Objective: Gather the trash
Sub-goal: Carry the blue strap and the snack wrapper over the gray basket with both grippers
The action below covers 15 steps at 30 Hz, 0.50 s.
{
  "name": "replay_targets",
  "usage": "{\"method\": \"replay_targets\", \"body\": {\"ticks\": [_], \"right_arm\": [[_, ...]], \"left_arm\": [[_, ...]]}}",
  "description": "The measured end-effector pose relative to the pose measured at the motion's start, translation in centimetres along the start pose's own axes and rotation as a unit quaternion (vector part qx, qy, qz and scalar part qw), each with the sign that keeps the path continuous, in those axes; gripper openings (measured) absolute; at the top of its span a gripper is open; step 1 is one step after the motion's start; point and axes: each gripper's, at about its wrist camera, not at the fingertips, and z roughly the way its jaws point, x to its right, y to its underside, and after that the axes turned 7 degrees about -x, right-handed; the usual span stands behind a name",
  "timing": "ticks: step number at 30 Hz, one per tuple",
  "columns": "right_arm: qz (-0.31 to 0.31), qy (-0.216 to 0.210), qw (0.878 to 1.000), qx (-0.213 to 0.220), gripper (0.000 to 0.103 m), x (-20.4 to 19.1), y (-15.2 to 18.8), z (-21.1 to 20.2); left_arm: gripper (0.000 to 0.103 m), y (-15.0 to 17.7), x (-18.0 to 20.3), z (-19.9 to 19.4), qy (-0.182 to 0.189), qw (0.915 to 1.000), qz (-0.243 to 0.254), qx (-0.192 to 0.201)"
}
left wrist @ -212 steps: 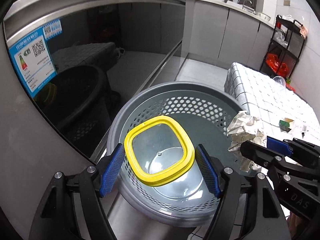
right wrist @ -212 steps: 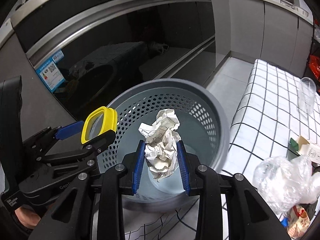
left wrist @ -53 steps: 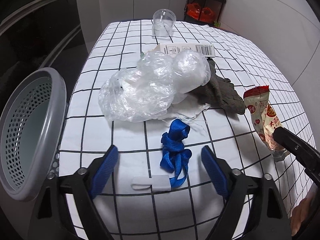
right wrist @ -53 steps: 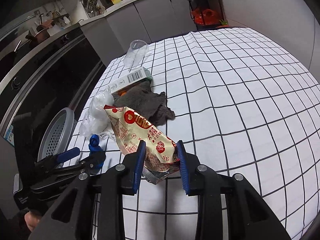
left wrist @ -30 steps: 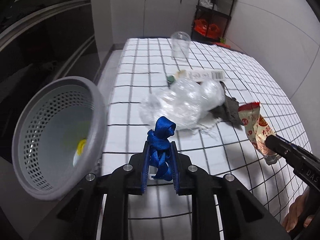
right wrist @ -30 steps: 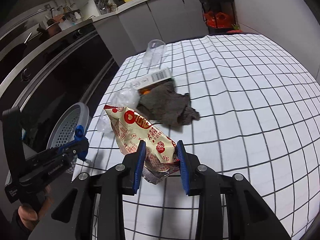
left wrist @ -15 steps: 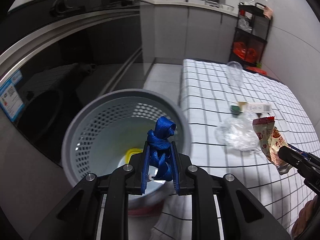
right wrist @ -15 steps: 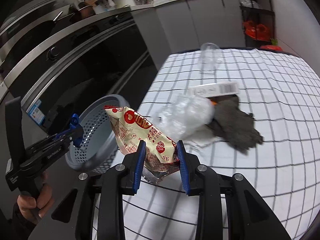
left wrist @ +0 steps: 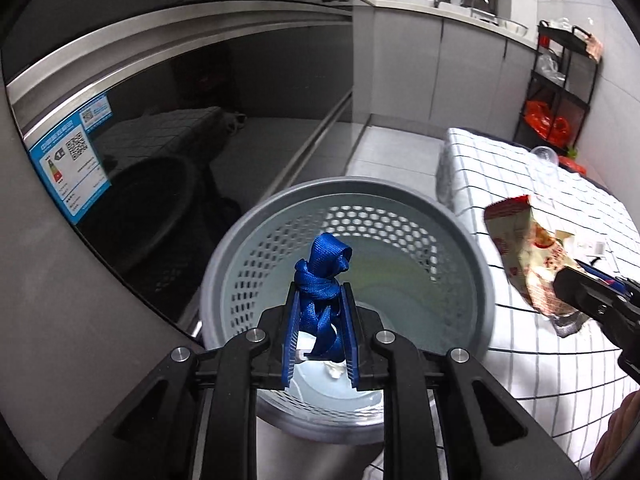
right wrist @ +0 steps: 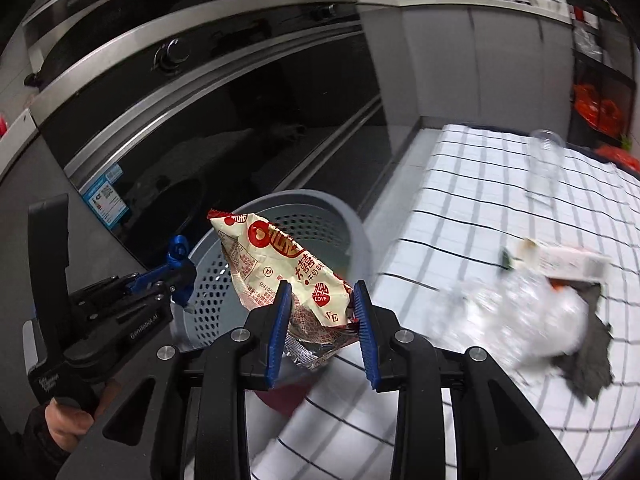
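Note:
My left gripper is shut on a knotted blue strap and holds it over the open grey perforated bin. My right gripper is shut on a red and cream snack wrapper, held at the bin's near rim. The wrapper shows in the left wrist view at the bin's right edge. The left gripper with the strap shows in the right wrist view at the bin's left side. Something white lies on the bin's floor.
A white checked table stands right of the bin. On it lie crumpled clear plastic, a dark grey cloth, a white carton and a clear cup. A dark oven front stands behind the bin.
Both grippers have swung left from the table toward the bin. The blue strap now hangs over the bin's middle, and the wrapper has come up to its rim.

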Motion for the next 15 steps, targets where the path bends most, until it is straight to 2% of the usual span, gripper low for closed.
{"method": "replay_targets", "body": {"ticks": [15], "right_arm": [[-0.018,-0.014,0.999,-0.038,0.031,-2.3,-2.4,5.2]], "left_arm": [[0.020,-0.6,-2.6,2.6,-0.011,0.9994,-0.018,-0.028]]}}
